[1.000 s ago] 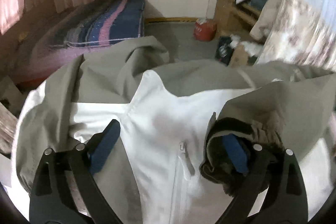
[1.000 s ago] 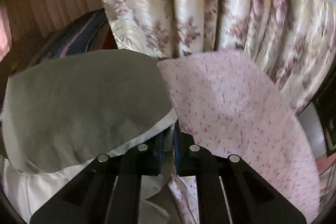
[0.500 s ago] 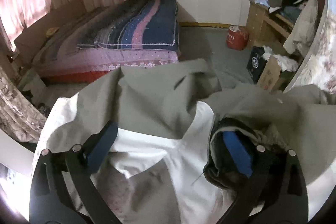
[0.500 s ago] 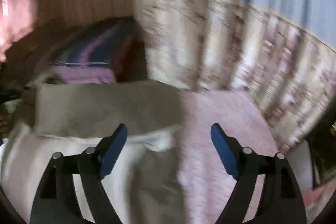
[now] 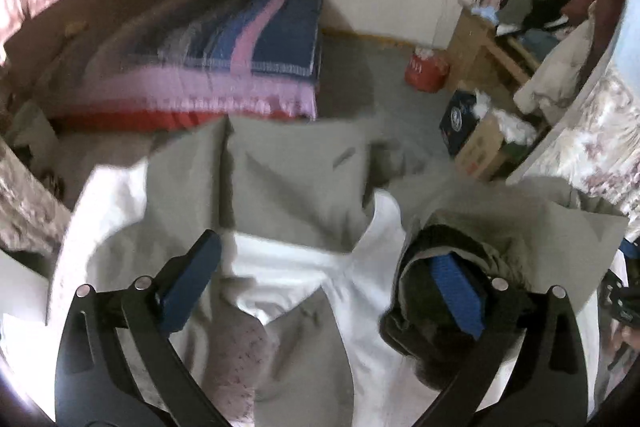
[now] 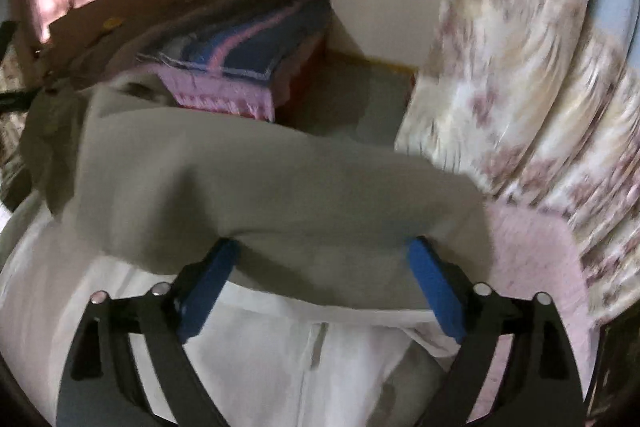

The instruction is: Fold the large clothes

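- The jacket point(image 5: 288, 211) lies spread directly below and ahead of both grippers; it is grey-green and white, and rests on a pink speckled cover point(image 6: 532, 259) that shows at its right edge.
- Your left gripper point(image 5: 324, 291) stands wide open. Nothing is pinched between its pads, but a dark-lined cuff or collar fold point(image 5: 436, 275) is bunched around its right finger. Whether that fold is caught on the finger or only draped over it cannot be told.
- Your right gripper point(image 6: 324, 287) also stands wide open and holds nothing. Its blue pads point(image 6: 208, 287) sit at the near edge of the grey-green folded panel point(image 6: 260, 195), with the white front and its zipper point(image 6: 316, 347) below them.
- Key relation: the folded panel runs left to right across the right gripper's view, its near edge crosswise between the two fingers. The right gripper is the nearer one to that edge; the left gripper is over the garment's middle.
- Judgement: the next fold likely needs a fresh grasp on an edge, after the left finger is clear of the bunched fold.
- Change from one second ago: the right gripper was closed on the garment's edge and is now released. The left gripper was already open with the fold around its finger; the panel now lies flatter across the white front.
- Both views are motion-blurred, so fine detail is uncertain.
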`<control>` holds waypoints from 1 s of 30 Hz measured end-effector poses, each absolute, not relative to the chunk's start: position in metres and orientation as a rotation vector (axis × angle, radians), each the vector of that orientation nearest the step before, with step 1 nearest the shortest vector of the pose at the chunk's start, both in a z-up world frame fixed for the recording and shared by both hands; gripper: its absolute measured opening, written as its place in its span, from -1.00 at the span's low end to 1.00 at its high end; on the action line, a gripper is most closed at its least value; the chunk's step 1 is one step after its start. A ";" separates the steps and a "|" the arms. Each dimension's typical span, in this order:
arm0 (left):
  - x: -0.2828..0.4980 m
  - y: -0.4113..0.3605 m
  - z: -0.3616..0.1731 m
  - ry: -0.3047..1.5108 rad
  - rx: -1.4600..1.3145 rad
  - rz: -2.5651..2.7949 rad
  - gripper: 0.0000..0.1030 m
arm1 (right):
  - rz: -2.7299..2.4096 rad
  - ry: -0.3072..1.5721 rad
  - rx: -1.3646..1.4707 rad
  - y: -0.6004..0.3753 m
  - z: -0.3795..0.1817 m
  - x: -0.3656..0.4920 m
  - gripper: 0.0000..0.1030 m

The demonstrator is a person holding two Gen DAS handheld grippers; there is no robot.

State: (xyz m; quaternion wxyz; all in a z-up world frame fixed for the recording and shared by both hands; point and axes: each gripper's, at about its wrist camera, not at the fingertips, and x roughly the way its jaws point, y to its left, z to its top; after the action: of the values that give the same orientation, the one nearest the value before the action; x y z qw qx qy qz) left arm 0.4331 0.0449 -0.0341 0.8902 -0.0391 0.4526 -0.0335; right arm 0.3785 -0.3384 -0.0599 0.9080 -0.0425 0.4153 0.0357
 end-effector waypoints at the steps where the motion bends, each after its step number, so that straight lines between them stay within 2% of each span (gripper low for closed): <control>1: 0.431 0.044 -0.039 0.934 -0.080 -0.068 0.94 | 0.061 0.872 -0.081 -0.341 -0.066 0.381 0.76; 6: 0.411 0.061 -0.046 0.863 -0.038 0.021 0.94 | 0.043 0.905 -0.062 -0.357 -0.090 0.385 0.76; 10: 0.383 0.070 -0.029 0.725 -0.039 0.134 0.94 | 0.059 0.849 0.003 -0.361 -0.071 0.378 0.76; 16: 0.359 -0.020 0.003 0.582 -0.033 -0.002 0.94 | 0.030 0.648 0.155 -0.373 -0.023 0.371 0.76; 21: 0.370 -0.120 -0.022 0.659 -0.018 -0.190 0.94 | 0.068 0.761 0.144 -0.364 -0.048 0.400 0.76; 24: 0.400 -0.162 -0.060 0.739 0.077 -0.128 0.94 | 0.047 0.823 0.110 -0.360 -0.075 0.417 0.86; 26: 0.420 -0.160 -0.079 0.804 0.091 -0.055 0.94 | 0.024 0.863 0.093 -0.365 -0.090 0.425 0.88; 30: 0.450 -0.132 -0.104 0.857 0.136 0.080 0.80 | 0.007 0.885 0.068 -0.369 -0.102 0.428 0.93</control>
State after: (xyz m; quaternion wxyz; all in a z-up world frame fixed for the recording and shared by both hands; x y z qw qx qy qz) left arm 0.4502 -0.1317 -0.1040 0.9065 0.0659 0.4152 0.0389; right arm 0.4276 -0.3688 -0.1021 0.9031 0.0330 0.4282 0.0034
